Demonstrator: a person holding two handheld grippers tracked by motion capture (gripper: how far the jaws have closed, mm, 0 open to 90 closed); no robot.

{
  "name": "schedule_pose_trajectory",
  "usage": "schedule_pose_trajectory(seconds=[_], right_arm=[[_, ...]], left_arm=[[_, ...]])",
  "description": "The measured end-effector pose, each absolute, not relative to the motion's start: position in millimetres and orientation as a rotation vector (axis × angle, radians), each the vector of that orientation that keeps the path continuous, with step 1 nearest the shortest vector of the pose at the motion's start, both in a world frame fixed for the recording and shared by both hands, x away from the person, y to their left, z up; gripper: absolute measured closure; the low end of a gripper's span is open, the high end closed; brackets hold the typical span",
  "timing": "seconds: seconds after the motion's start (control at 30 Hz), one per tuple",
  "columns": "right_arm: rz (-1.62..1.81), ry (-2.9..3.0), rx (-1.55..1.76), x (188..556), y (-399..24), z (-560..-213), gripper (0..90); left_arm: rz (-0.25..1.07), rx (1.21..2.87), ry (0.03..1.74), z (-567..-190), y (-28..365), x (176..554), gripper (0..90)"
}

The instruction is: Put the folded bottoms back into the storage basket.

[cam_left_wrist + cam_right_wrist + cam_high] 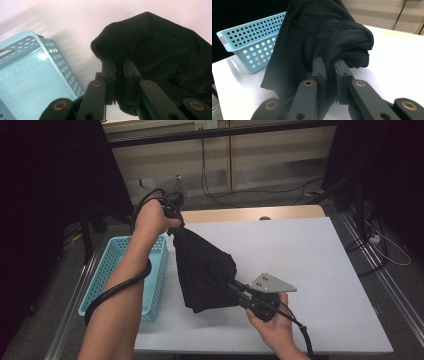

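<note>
near, the right gripper [239, 291] fingers pinch the black cloth [205, 270] hanging over the white bench [320, 270]; farther left, the left gripper [172, 220] fingers clamp its top. blue basket [112, 265] left; cables [215, 195] on the far floor.

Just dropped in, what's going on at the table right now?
A person is holding a black cloth off the white table with both grippers. The left gripper is shut on one edge up high; the right gripper is shut on another edge lower down, so the cloth hangs bunched between them. A light blue basket sits at the table's left edge, beside the cloth.
</note>
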State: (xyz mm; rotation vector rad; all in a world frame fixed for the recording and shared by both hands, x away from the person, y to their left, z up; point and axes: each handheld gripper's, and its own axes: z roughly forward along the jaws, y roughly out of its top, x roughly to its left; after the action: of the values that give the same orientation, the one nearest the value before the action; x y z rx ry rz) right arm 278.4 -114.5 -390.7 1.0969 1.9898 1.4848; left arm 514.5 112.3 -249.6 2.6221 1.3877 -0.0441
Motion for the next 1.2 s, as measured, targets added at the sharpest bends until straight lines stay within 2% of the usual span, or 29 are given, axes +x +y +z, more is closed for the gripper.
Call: schedule_pose_trajectory(seconds=[0.6,1.2], right_arm=[[1.508,1.969,1.075,282,-104,-388,81.3],[1.541,1.963,1.012,285,-85,-369,81.3]], left_arm=[[-0.04,2.613,1.406,-239,124,519,81.9],[-0.023,2.584,1.446,-214,147,520,82.0]])
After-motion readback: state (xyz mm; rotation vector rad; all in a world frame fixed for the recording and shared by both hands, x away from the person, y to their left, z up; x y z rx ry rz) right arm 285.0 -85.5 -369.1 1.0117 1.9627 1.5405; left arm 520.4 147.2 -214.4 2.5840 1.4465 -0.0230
